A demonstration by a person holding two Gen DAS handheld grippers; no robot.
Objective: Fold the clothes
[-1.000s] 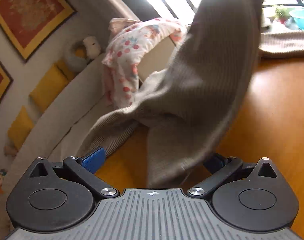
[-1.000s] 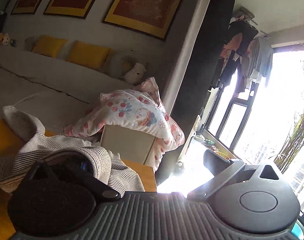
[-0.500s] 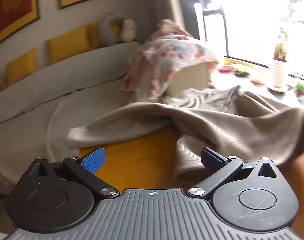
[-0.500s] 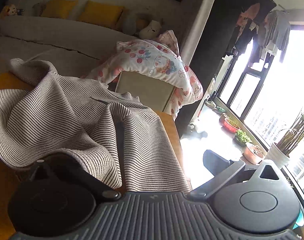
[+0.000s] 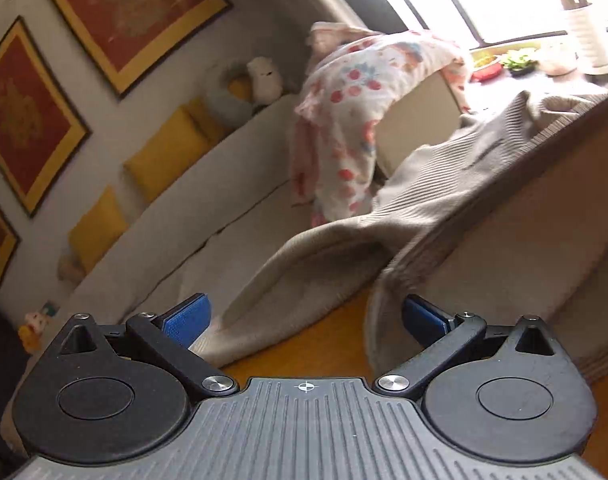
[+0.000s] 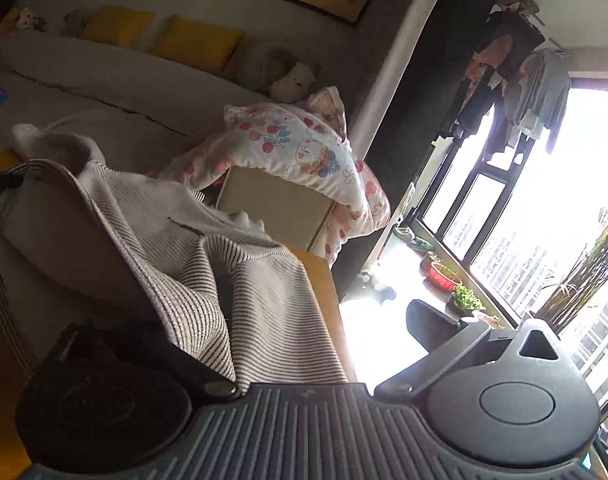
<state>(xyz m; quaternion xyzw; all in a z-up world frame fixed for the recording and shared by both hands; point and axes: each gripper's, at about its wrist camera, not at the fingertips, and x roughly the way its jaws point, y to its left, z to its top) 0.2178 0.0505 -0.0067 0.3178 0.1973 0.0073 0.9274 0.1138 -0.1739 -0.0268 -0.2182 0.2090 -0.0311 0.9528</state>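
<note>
A grey striped knit garment (image 5: 444, 200) lies spread and rumpled on the orange wooden table (image 5: 316, 344); it also shows in the right wrist view (image 6: 152, 232). My left gripper (image 5: 304, 318) is open, its blue pads (image 5: 186, 320) apart, with a fold of the garment's edge lying between them, not gripped. My right gripper (image 6: 304, 332) is open; cloth drapes over its left finger and hides it, the right finger (image 6: 428, 320) is bare.
A chair with a floral blanket (image 5: 356, 112) stands at the table's far edge, also in the right wrist view (image 6: 304, 152). A grey sofa with yellow cushions (image 5: 164, 152) lies beyond. The table's right edge (image 6: 328, 292) drops toward a window ledge with plants.
The garment, lifted and hanging a second ago, has come down onto the table. The left gripper has tilted and stays open. The right gripper has shifted slightly with cloth still over its left finger.
</note>
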